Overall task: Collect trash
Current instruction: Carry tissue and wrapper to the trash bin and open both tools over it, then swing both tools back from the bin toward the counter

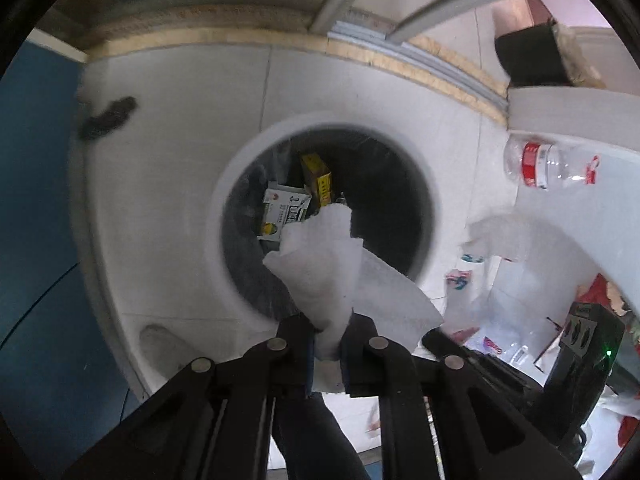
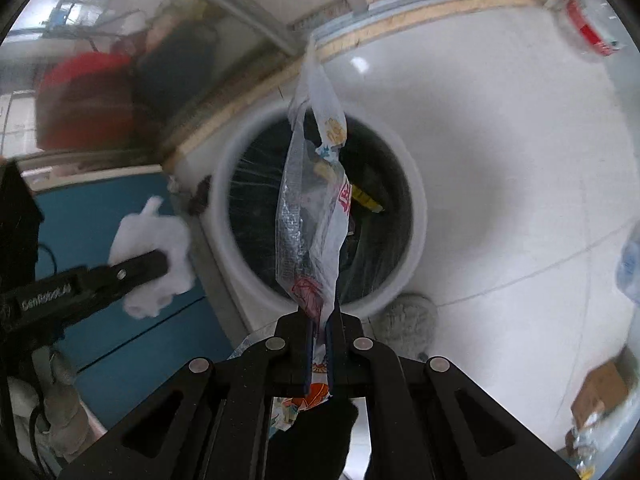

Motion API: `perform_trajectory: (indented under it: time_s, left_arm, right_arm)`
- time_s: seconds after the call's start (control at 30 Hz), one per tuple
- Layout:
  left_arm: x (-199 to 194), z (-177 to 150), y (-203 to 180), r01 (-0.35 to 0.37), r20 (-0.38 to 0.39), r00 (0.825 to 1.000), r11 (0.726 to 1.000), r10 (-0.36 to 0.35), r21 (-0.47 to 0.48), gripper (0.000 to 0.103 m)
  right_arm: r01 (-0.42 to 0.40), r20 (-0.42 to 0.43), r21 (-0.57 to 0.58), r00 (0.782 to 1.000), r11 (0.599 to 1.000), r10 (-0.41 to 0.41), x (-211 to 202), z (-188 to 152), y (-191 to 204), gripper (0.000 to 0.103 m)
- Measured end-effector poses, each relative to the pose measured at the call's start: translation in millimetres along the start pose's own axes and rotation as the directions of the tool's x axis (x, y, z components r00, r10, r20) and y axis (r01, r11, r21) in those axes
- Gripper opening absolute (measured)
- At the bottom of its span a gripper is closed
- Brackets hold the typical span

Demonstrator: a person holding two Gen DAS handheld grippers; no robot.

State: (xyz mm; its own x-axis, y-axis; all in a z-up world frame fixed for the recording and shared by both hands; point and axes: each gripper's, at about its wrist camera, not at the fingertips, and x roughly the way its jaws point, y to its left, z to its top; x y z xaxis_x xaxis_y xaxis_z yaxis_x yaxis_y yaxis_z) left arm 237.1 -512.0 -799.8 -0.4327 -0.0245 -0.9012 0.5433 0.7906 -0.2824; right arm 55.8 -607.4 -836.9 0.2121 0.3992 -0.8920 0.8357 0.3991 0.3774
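So the white tissue (image 1: 332,276) is pinched in the left gripper (image 1: 328,336), bottom end clamped between the jaws and the rest fanning up and away from the camera, long axis pointing pretty much straight at the mouth of the white trash bin (image 1: 240,168). It sits right over the near rim of the bin. Inside the bin there's a yellow box (image 1: 318,178) and a white carton with green print (image 1: 282,210) lying against the black liner.

The right gripper (image 2: 320,330) is clenched on a clear plastic wrapper (image 2: 310,216) with red and orange print. That one's long and skinny, stretched out from the jaws straight toward the far side, running across the bin opening (image 2: 392,184) from near rim to past the far rim.

From the right camera you can see the left gripper off to the left (image 2: 160,264) with the tissue (image 2: 154,252) bunched around it, over a blue surface.

Out to the right on the white tiled floor (image 1: 440,132): a clear plastic bottle with a red label (image 1: 548,166) lying on its side, plus more crumpled wrappers (image 1: 492,240) nearer. A dark smudge-like thing (image 1: 106,118) lies left of the bin, too blurry to identify.
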Motion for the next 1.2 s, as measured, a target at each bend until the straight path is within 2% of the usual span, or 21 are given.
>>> perform_trajectory:
  time_s: [0.1,0.13,0.17,0.2,0.23,0.27,0.3,0.33,0.5,0.63,0.7,0.8,0.87,0.93,1.0,1.07,1.2]
  left_arm:
    - [20,8,1,-0.034,-0.027,0.999,0.999,0.034,0.006,0.016]
    - [25,11,5,-0.045,-0.025,0.999,0.999,0.045,0.011,0.031]
    - [26,13,6,-0.053,-0.019,0.998,0.998,0.054,0.013,0.058]
    - [26,13,8,-0.060,-0.007,0.998,0.998,0.060,0.011,0.073]
    - [25,12,10,-0.061,0.001,0.998,0.998,0.061,0.011,0.090]
    - [22,12,10,-0.063,0.011,0.998,0.998,0.063,0.011,0.091]
    - [20,12,11,-0.074,0.016,0.997,0.997,0.074,0.010,0.091]
    - [15,11,11,-0.094,0.025,0.995,0.996,0.094,0.010,0.091]
    - [-6,4,14,-0.160,0.095,0.983,0.987,0.158,0.022,0.092]
    - [-15,-3,24,-0.203,0.144,0.970,0.979,0.197,0.025,0.092]
    - [-22,-8,27,-0.212,0.158,0.966,0.977,0.206,0.017,0.092]
    - [-31,-14,31,-0.246,0.183,0.953,0.969,0.240,0.010,0.092]
    - [-37,-21,30,-0.276,0.198,0.943,0.961,0.269,0.010,0.092]
    - [-44,-28,29,-0.302,0.210,0.933,0.953,0.292,0.017,0.092]
    - [-54,-42,23,-0.332,0.226,0.921,0.943,0.318,0.027,0.092]
    - [-67,-54,17,-0.355,0.238,0.911,0.934,0.338,0.032,0.092]
    - [-103,-85,-2,-0.391,0.268,0.891,0.919,0.366,0.045,0.092]
  right_arm:
    - [-0.026,-0.040,-0.028,0.999,0.999,0.025,40,14,-10,0.006]
    - [-0.026,-0.053,-0.037,0.998,0.999,0.024,49,17,-11,0.006]
    - [-0.027,-0.068,-0.045,0.997,0.999,0.024,59,22,-13,0.006]
    - [-0.022,-0.079,-0.048,0.997,0.999,0.018,66,23,-14,0.009]
    - [-0.011,-0.090,-0.047,0.996,0.999,0.007,71,20,-14,0.018]
    - [-0.008,-0.098,-0.042,0.995,0.999,0.004,74,21,-15,0.025]
    - [-0.005,-0.099,-0.038,0.995,0.999,0.001,76,21,-16,0.039]
    - [0.001,-0.098,-0.037,0.995,0.999,-0.005,76,20,-15,0.048]
    - [0.012,-0.066,-0.029,0.998,1.000,-0.014,58,18,-14,0.059]
    - [0.001,-0.028,-0.025,1.000,1.000,-0.002,39,15,-8,0.075]
    - [-0.016,-0.013,-0.028,1.000,0.999,0.016,25,13,-6,0.077]
    - [0.008,0.007,-0.037,1.000,0.999,-0.007,15,10,5,0.079]
    - [0.026,0.014,-0.045,1.000,0.999,-0.026,13,8,8,0.088]
    - [0.077,0.037,-0.066,0.996,0.995,-0.075,10,6,14,0.102]
    - [0.144,0.070,-0.088,0.988,0.986,-0.138,1,1,21,0.103]
    - [0.175,0.096,-0.099,0.981,0.980,-0.166,-6,-4,27,0.103]
    - [0.265,0.165,-0.116,0.955,0.957,-0.245,-53,-21,41,0.103]
